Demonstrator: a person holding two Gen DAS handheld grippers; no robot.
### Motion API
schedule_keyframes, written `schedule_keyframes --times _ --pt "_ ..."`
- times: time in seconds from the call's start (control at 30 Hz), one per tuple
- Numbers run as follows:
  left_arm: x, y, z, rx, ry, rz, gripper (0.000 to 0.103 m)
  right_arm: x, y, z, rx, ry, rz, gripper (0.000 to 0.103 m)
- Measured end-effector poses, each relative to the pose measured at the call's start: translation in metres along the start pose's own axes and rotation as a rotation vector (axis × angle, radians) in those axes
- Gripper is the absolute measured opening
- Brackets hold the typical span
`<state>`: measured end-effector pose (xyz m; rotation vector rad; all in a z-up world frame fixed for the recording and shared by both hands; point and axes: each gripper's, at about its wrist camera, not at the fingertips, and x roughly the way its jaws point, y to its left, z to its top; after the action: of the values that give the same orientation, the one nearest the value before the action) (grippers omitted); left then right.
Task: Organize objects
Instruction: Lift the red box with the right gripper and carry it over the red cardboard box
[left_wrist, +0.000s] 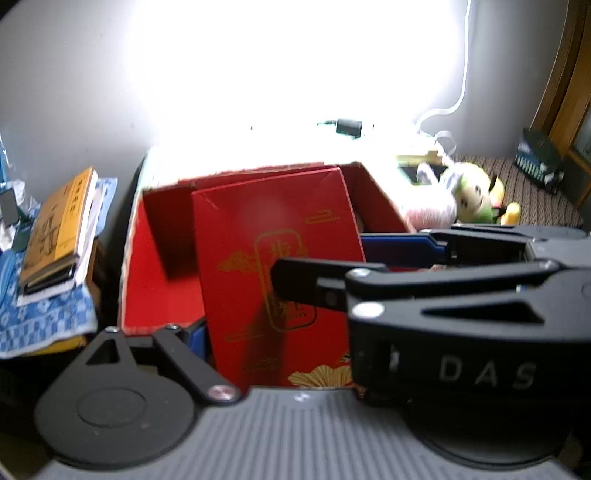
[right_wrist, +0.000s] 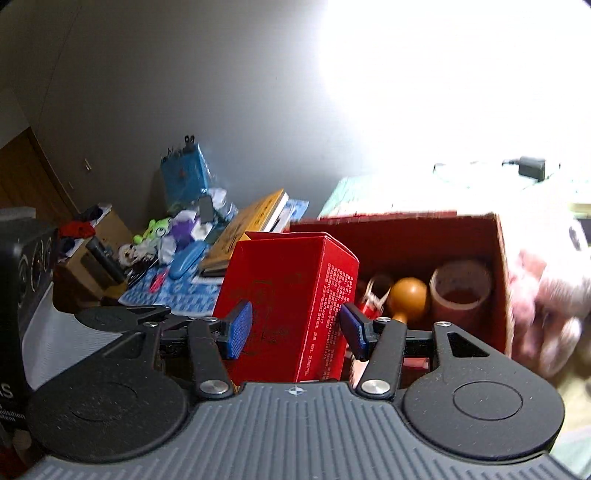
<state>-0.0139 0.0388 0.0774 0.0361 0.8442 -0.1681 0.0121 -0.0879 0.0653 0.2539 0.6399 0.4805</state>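
A tall red box (left_wrist: 258, 236) with gold print stands upright in the left part of a big open red carton (left_wrist: 162, 295); its bottom is hidden. My left gripper (left_wrist: 299, 332) spans its wide face. The blue left pad (left_wrist: 195, 332) lies against the box edge, and the right finger is hidden behind the other gripper. My right gripper (right_wrist: 295, 328) is shut on the same red box (right_wrist: 288, 295), blue pads (right_wrist: 240, 328) pressing its narrower sides. In the left wrist view, the right gripper's black finger (left_wrist: 295, 284) crosses the box front.
The red carton (right_wrist: 406, 240) holds a pink tape roll (right_wrist: 461, 291), a brown knob (right_wrist: 408, 293) and a small red-and-white item (right_wrist: 373, 299). Books (left_wrist: 55, 229) lie on a blue patterned cloth (left_wrist: 48, 321) to the left. Plush toys (left_wrist: 476, 195) sit to the right, a charger (left_wrist: 347, 125) behind.
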Motion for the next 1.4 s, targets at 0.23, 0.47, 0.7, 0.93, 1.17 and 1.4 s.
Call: schedule_keyframes --times 0.23,0.47,0.7,0.93,1.17,1.4 --pt "0.006 -0.003 0.017 -0.003 -0.095 -0.01 0.084 0.003 -0.007 0.017 -0.043 -0.089 -0.031 0.054" --pt "0.016 0.004 0.036 -0.009 -0.145 -0.014 0.084 0.009 -0.012 0.028 -0.077 -0.151 -0.041 0.052" --pt "0.021 0.015 0.051 0.001 -0.17 0.035 0.084 0.023 -0.011 0.038 -0.066 -0.168 -0.013 0.051" --pt "0.038 0.031 0.059 0.002 -0.151 0.077 0.083 0.05 -0.017 0.041 -0.019 -0.141 0.016 0.051" --pt "0.07 0.049 0.062 -0.021 -0.075 0.097 0.083 0.084 -0.028 0.039 0.043 -0.052 0.034 0.051" --pt "0.105 0.07 0.06 -0.082 0.046 0.097 0.083 0.119 -0.043 0.035 0.138 0.096 0.056 0.052"
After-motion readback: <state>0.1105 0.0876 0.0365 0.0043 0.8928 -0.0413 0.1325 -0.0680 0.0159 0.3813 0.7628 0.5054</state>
